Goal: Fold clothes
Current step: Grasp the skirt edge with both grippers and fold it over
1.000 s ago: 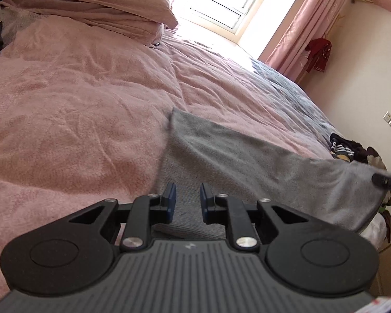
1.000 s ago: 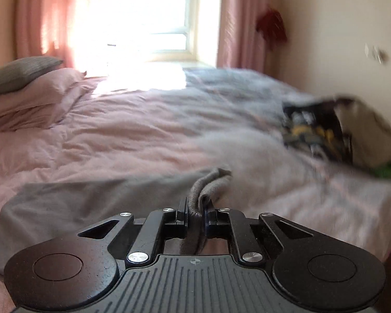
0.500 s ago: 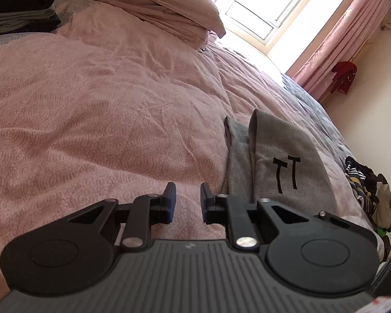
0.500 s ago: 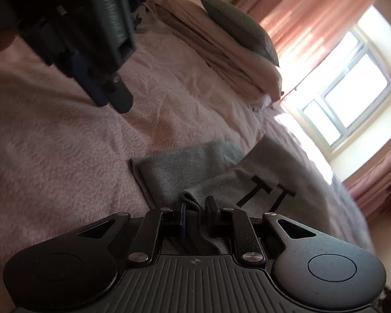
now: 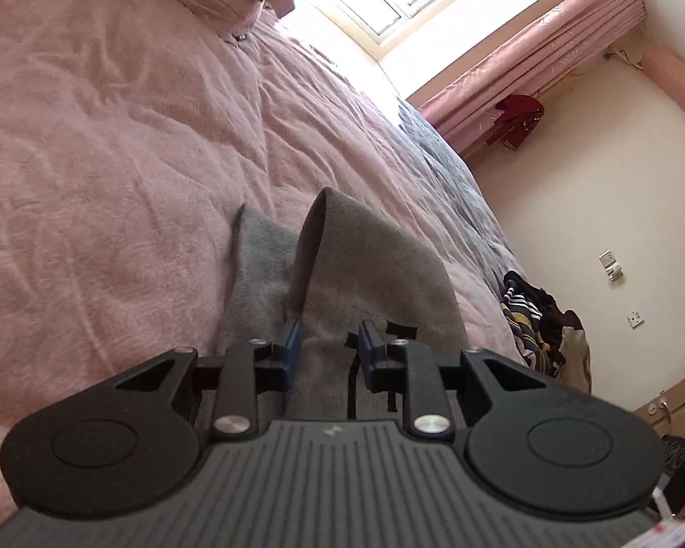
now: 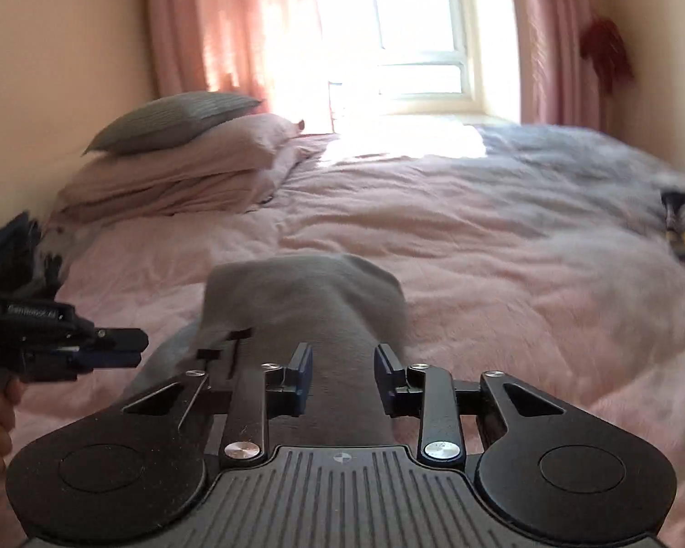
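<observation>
Grey garment (image 5: 370,274) folded on pink bedspread (image 5: 114,146), lying under both grippers' parted jaws, which have just been opening, unclamped.

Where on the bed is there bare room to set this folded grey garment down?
Free: the wide pink duvet between the folded grey garment, the stacked pink pillows and the sunlit window. Crowded: the far right edge, where a striped clothes pile lies, and the left edge, with dark folded clothes.
</observation>
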Motion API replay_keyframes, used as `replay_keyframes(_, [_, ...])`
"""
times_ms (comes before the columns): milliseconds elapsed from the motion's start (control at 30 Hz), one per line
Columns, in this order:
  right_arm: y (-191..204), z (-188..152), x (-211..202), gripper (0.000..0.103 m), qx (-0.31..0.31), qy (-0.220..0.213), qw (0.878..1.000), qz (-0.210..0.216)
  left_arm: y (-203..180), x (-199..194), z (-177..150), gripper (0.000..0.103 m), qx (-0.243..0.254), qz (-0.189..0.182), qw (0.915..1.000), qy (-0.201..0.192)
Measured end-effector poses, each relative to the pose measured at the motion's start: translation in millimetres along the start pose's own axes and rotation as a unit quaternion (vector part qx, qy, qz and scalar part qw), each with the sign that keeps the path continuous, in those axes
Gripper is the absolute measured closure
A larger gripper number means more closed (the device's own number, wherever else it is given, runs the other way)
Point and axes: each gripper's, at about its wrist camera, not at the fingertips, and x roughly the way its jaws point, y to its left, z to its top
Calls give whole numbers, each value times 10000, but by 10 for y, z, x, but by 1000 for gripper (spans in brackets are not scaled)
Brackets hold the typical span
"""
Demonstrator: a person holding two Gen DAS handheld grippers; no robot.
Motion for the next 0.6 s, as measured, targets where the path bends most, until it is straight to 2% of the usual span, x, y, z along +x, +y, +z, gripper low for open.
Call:
replay_keyframes(67, [-214,-48,159,80,458,177,9988,89,25,179,41,81,1,22,9998,183])
replay_keyframes(133, [-314,-121,244,80,771,179,9966,215,63,332,54,81,16,188,9992,353])
replay_keyframes(233, [-435,-168,257,80,1084,180,9934,316,160,464,50,80,-166,56,9983,554])
replay_keyframes(500, [-602,-270,295,80,1837,336,9811,503,134,549,69,77,-123,-124,9976,672])
replay_keyframes(600, [-570,-254,291,80,1781,367,9822,467,76,534,54,79,75,-96,9977,660])
